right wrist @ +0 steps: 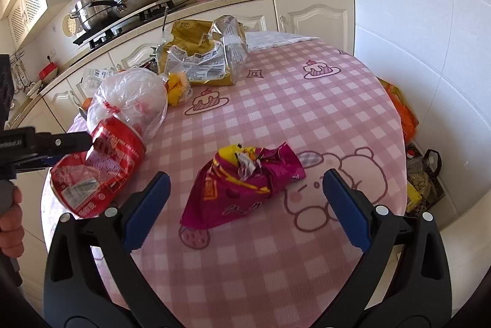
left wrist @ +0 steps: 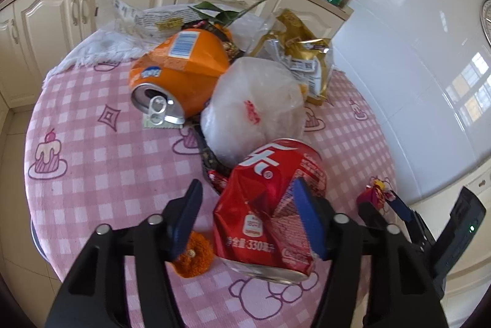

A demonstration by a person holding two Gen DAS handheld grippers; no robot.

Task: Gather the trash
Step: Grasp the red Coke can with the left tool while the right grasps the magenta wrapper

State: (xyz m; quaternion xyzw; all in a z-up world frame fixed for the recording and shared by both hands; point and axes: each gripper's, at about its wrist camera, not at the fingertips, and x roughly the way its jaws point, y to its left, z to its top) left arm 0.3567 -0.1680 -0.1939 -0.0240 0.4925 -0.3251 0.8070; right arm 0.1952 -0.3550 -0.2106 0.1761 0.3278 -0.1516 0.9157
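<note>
A crushed red cola can (left wrist: 270, 205) lies on the round table with the pink checked cloth (left wrist: 101, 150). My left gripper (left wrist: 248, 220) is open; the can sits between its blue pads, against the right pad (left wrist: 307, 220), with a gap to the left pad. The can also shows in the right wrist view (right wrist: 98, 165). My right gripper (right wrist: 245, 205) is open and empty, astride a crumpled magenta snack wrapper (right wrist: 242, 183) without touching it. That wrapper shows in the left wrist view (left wrist: 376, 193).
A crushed orange can (left wrist: 181, 73), a white plastic bag (left wrist: 254, 110), a gold foil bag (left wrist: 303, 58), a clear wrapper (left wrist: 153, 18) and an orange peel (left wrist: 193, 260) lie on the table. Bags (right wrist: 423, 174) sit on the floor to the right. Kitchen cabinets stand behind.
</note>
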